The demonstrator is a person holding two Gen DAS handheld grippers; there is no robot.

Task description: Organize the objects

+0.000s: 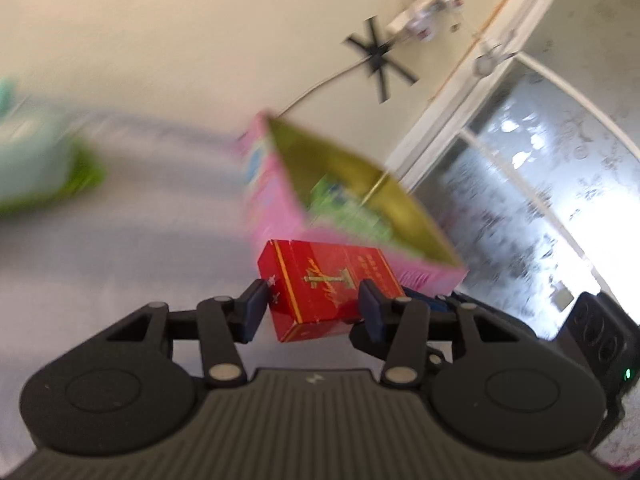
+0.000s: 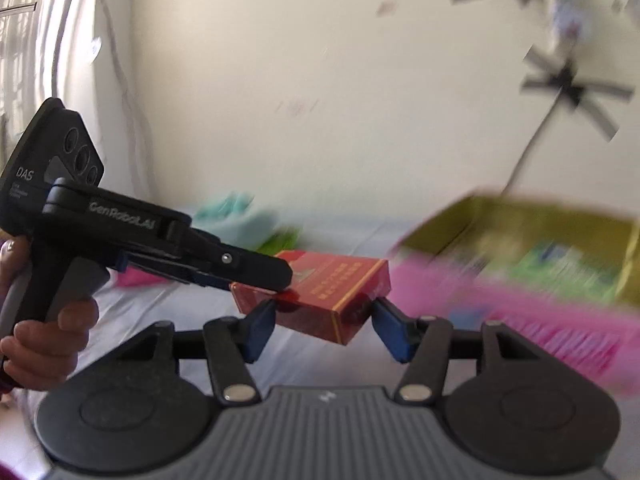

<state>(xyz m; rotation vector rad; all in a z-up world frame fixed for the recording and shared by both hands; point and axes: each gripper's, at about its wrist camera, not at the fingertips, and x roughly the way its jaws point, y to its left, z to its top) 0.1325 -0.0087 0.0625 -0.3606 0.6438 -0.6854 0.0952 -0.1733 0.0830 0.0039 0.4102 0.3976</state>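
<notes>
A small red box (image 1: 320, 286) with gold print is held in the air between both grippers. My left gripper (image 1: 314, 308) has its blue pads against the box's sides. My right gripper (image 2: 324, 320) closes on the same red box (image 2: 320, 292) from its own side, and the left gripper (image 2: 256, 266) reaches in from the left onto the box's top. Behind stands an open pink carton (image 1: 276, 200) with a yellow-green inside; in the right wrist view the carton (image 2: 520, 264) is blurred at the right.
A pale bed-like surface (image 1: 132, 232) lies below. A mint and green bundle (image 1: 36, 160) sits at its far left. A cream wall (image 2: 320, 80) with black star-shaped decorations (image 1: 378, 54) is behind. A frosted window (image 1: 540, 184) is at the right.
</notes>
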